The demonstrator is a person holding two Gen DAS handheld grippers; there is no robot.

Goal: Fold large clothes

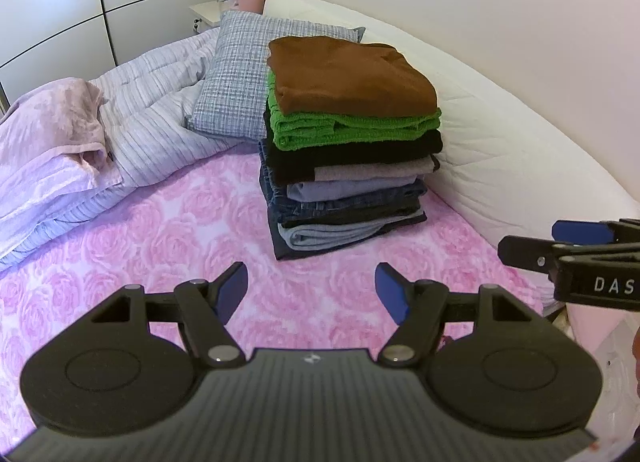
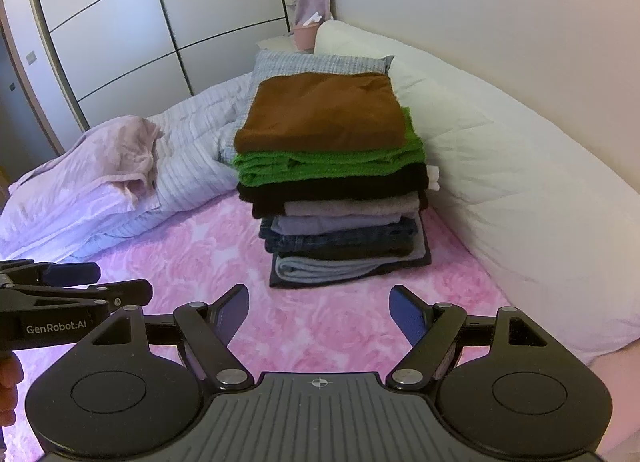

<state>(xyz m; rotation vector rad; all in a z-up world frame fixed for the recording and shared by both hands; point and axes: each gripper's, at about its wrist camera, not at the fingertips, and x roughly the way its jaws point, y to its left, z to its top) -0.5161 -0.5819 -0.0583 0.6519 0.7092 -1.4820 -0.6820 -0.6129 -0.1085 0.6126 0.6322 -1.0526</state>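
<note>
A tall stack of folded clothes [image 1: 348, 165] [image 2: 336, 213] stands on the pink rose-patterned bed sheet [image 1: 160, 246] [image 2: 320, 334], just ahead of both grippers. A brown garment [image 1: 348, 73] [image 2: 320, 113] lies on top, with a green one [image 1: 352, 127] [image 2: 328, 165] under it, then black, beige, grey and denim layers. My left gripper [image 1: 312, 278] [image 2: 120, 281] is open and holds nothing, a little short of the stack. My right gripper [image 2: 320, 298] [image 1: 532, 242] hovers beside it to the right, also open and holding nothing. Neither touches the clothes.
A checked pillow [image 1: 236, 77] leans behind the stack. To the left is a rumpled striped duvet [image 1: 160, 101] with a pink blanket [image 1: 60, 117]. A white padded cushion [image 1: 500, 141] runs along the wall on the right. Wardrobe doors [image 2: 120, 21] stand at the back left.
</note>
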